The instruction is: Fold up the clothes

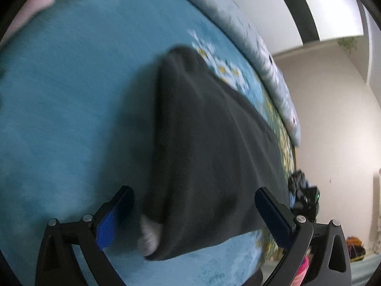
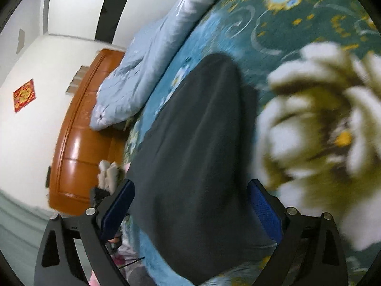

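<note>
Left wrist view shows us the dark garment (image 1: 209, 147) lying folded on the blue bedspread (image 1: 71, 95), our left tool (image 1: 194, 207) spread wide just above its near edge, gripping nothing. Our right tool (image 2: 190, 202) likewise stands wide over the garment, empty.

A dark grey garment (image 1: 209, 143) lies folded in a long strip across a teal blanket (image 1: 71, 107), blocking the middle of the bed. To its left in the left wrist view, plain blanket runs open and unobstructed. Along the far edge a rumpled pale blue quilt (image 2: 142, 71) closes off that side. Beyond the quilt stands a wooden headboard (image 2: 78, 143). The flowered stretch of blanket (image 2: 309, 35) past the garment lies bare.
</note>
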Available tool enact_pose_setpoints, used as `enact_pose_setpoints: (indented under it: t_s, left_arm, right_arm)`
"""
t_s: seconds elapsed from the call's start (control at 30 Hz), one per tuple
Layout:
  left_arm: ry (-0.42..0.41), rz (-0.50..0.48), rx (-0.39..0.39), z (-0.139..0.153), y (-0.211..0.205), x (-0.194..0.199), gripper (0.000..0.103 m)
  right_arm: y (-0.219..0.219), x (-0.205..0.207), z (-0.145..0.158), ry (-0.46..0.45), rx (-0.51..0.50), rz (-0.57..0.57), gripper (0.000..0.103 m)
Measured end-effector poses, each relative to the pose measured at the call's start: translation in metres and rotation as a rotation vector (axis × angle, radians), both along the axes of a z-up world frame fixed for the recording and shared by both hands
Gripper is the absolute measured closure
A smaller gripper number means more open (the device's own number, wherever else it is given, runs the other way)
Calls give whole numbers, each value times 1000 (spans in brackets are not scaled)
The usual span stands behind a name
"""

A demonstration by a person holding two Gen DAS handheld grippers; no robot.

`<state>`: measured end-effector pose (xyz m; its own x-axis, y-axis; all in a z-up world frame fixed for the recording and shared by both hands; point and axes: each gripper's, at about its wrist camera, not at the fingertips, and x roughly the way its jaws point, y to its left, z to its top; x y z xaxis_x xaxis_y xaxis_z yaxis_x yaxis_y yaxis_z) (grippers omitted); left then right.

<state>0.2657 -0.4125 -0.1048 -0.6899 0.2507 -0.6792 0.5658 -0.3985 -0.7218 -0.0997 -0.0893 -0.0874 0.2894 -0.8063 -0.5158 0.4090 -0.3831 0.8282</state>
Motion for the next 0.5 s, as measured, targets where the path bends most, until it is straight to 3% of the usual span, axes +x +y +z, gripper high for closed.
enact_pose_setpoints:
  t_s: [0.1,0.2,0.43,0.5]
  left_arm:
    - [9,-11,-5,-1,3,-7,0]
    - [56,-55,59,-3,6,-14,0]
    - [6,-38,43,-2,4,-26,1]
    - [-21,-44,2,3,8,-27,5]
  right_arm:
    - [-10,5,0,19,17,21,3]
    - [-15,5,-1,-2,0,24,3]
    - [-24,-4,-6,-54,-39,26,3]
    - [-28,-3,-5,-46,-38,32,3]
